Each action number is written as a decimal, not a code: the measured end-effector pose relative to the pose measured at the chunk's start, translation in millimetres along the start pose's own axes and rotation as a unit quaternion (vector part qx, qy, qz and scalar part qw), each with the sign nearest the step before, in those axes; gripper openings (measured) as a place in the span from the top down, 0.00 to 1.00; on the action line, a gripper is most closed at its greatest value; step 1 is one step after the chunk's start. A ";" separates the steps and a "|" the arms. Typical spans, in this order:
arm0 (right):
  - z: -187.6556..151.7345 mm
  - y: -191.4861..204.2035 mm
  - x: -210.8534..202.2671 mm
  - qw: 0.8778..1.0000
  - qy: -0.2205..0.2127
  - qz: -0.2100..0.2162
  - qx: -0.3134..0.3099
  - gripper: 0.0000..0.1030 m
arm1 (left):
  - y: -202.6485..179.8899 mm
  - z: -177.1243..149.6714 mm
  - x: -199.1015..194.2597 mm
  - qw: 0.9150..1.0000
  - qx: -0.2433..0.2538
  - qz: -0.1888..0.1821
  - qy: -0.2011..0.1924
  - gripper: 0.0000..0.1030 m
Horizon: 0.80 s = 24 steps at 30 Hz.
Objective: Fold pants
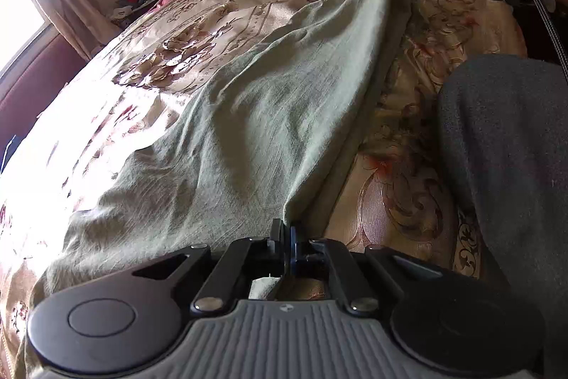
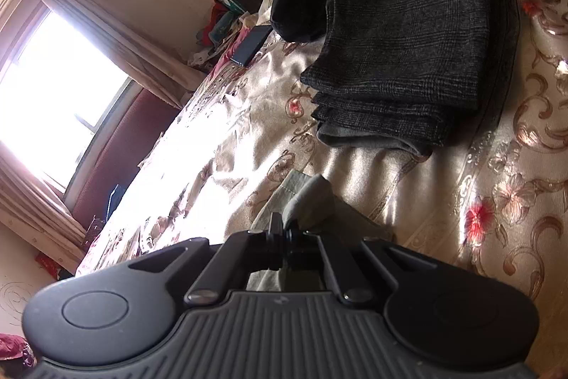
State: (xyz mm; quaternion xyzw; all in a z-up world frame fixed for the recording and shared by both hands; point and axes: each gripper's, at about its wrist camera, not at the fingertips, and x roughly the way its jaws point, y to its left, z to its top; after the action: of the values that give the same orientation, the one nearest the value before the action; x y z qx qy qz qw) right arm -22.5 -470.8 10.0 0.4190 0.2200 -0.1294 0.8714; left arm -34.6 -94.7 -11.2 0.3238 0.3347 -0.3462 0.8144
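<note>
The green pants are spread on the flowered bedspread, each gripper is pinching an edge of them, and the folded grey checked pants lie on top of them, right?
Not quite. The right wrist view shows the folded grey checked pants lying on the flowered bedspread beyond the green pants, apart from them. The rest holds: the left gripper and right gripper each pinch an edge.

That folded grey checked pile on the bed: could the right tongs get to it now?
Probably not right away. The path across the bedspread to the grey checked pile looks free, but the right tongs are shut on the pale green pants and would need to release first.
</note>
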 end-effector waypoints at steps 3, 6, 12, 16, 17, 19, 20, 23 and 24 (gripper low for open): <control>-7.1 -16.0 17.9 0.997 0.050 -0.066 0.002 0.92 | -2.0 -0.3 2.0 1.000 0.000 0.001 0.000 0.82; -12.3 -24.5 7.7 0.997 0.053 -0.060 0.016 0.90 | -1.7 -1.9 0.3 1.000 0.000 0.000 -0.002 0.82; 1.3 -3.5 -19.6 0.995 -0.009 -0.089 -0.037 0.65 | 0.4 -1.2 0.2 1.000 -0.004 -0.004 -0.004 0.82; 0.9 -0.3 -25.7 0.997 -0.022 -0.071 -0.036 0.63 | 0.3 -1.7 1.1 1.000 -0.007 -0.004 -0.004 0.82; 3.5 2.3 -21.2 0.996 -0.023 -0.066 -0.050 0.62 | 0.1 -1.5 0.8 1.000 -0.006 -0.004 -0.005 0.82; 11.3 10.0 -3.8 0.994 -0.022 -0.068 -0.078 0.54 | 0.7 -1.1 0.9 1.000 -0.006 -0.006 -0.005 0.82; 15.3 15.1 8.9 0.993 -0.013 -0.068 -0.098 0.53 | 1.3 -0.3 1.3 1.000 -0.009 -0.007 -0.004 0.82; 22.2 28.3 51.9 0.985 0.041 -0.067 -0.152 0.49 | 3.5 2.1 4.1 1.000 -0.023 -0.012 -0.003 0.82; 22.0 31.2 64.1 0.982 0.066 -0.074 -0.163 0.49 | 3.9 2.7 5.3 1.000 -0.027 -0.012 -0.003 0.82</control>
State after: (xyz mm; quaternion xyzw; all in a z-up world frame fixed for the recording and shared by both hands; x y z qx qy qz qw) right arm 52.0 -471.6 11.7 0.2614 0.3260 -0.1281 0.8995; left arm -27.8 -96.5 -12.6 0.2965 0.3454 -0.3480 0.8196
